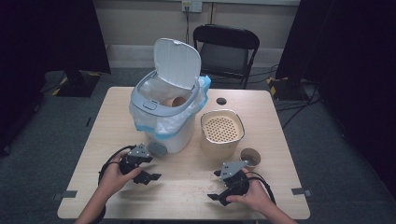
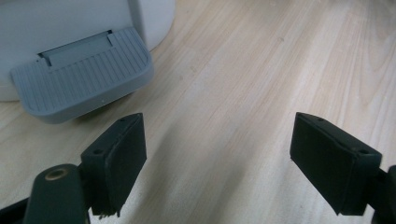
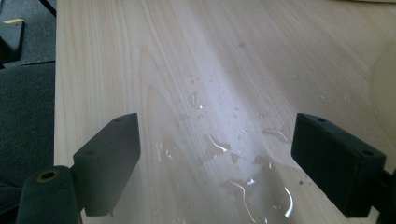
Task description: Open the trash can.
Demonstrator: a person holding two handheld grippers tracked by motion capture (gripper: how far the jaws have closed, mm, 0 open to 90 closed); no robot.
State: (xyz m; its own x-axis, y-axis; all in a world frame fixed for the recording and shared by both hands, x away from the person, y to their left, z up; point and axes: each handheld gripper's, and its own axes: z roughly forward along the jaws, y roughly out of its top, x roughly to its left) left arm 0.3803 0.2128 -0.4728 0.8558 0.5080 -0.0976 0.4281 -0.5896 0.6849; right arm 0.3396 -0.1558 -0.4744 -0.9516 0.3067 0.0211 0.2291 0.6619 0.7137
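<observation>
The pedal (image 2: 84, 74) of the step bin (image 1: 166, 109) lies just beyond the left gripper (image 1: 148, 176) — far-left of its wide-open, empty jaws. The right gripper (image 1: 218, 193), also wide and empty, is held well apart, over spilled water (image 3: 243, 168).

On the wooden table (image 1: 261, 107), a white pedal bin (image 1: 166, 107) stood toward ten o'clock from the centre, its lid (image 1: 177, 63) raised and a brown paper cup (image 1: 176, 101) lying inside its bag liner. Toward two o'clock sat a cream container with a perforated top (image 1: 222, 129), and a small brown cup (image 1: 251, 157) stood just beside it at four o'clock. The left gripper (image 1: 144, 175), held at seven o'clock, had its jaws apart. The right gripper (image 1: 218, 187) lay at five o'clock, jaws likewise spread. A black folding chair (image 1: 226, 49) stood beyond the table at twelve o'clock.
</observation>
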